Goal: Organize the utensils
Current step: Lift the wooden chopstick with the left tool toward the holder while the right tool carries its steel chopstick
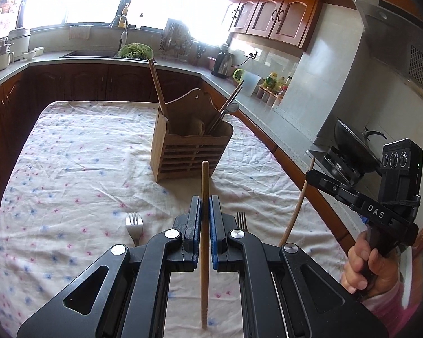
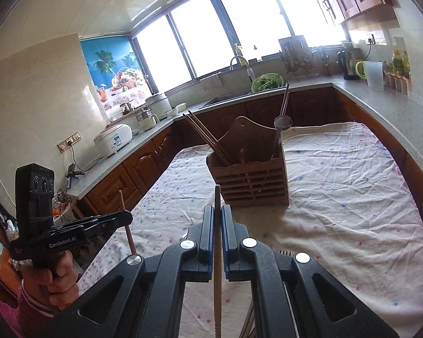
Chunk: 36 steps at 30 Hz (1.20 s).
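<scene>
Chopstick [image 1: 205,186] upright, clamped in left tongs [image 1: 205,205]

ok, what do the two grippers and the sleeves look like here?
Both are black handheld units. The left gripper and right gripper have blue pads and silver pivot bolts. Each carries an upright black module with three round lenses. White lettering: "GenRobot.AI" on the left, "DAS" on the right. Sleeves are pink with white-striped cuffs.

Both tongs [image 1: 205,211] [image 2: 217,219] clamped, tilted downward.

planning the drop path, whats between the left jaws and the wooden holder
Only bare flowered cloth. In the left wrist view, the chopstick clamped in the left gripper points toward the wooden holder, with nothing lying in between.
</scene>
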Each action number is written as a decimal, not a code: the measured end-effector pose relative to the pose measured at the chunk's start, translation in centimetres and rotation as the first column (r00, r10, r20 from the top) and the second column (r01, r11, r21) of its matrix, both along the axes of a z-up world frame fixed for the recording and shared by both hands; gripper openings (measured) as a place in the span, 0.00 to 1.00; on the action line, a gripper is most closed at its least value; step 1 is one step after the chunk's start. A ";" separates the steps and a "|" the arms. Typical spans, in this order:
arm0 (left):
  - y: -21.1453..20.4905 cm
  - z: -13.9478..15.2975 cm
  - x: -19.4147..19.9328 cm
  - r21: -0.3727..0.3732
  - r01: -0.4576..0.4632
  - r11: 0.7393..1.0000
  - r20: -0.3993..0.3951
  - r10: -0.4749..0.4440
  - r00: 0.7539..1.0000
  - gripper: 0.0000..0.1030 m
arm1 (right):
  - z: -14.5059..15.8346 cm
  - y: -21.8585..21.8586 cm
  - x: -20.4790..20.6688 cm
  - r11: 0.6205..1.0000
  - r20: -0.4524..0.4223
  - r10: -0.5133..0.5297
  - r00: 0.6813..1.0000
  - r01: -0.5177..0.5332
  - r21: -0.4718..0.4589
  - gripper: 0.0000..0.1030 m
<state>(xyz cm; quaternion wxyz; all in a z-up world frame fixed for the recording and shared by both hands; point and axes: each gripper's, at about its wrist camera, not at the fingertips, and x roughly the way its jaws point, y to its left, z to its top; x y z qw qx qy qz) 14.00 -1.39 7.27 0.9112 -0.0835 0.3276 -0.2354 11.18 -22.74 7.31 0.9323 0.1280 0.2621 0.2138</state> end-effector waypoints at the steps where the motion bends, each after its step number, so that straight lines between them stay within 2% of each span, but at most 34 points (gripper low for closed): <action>1: 0.0 0.1 0.0 -0.002 -0.004 1.000 0.004 0.004 1.000 0.05 | 0.1 -0.1 0.0 1.000 0.004 -0.001 1.000 0.001 0.002 0.05; 25: 1.2 2.9 1.4 -0.061 -0.051 0.997 0.096 0.057 0.994 0.05 | 2.1 -1.4 1.0 0.998 0.083 -0.066 0.994 0.064 0.022 0.05; 36: 1.8 5.4 2.9 -0.113 -0.095 0.989 0.201 0.116 0.973 0.05 | 3.9 -1.8 2.8 0.992 0.155 -0.123 0.980 0.120 0.028 0.05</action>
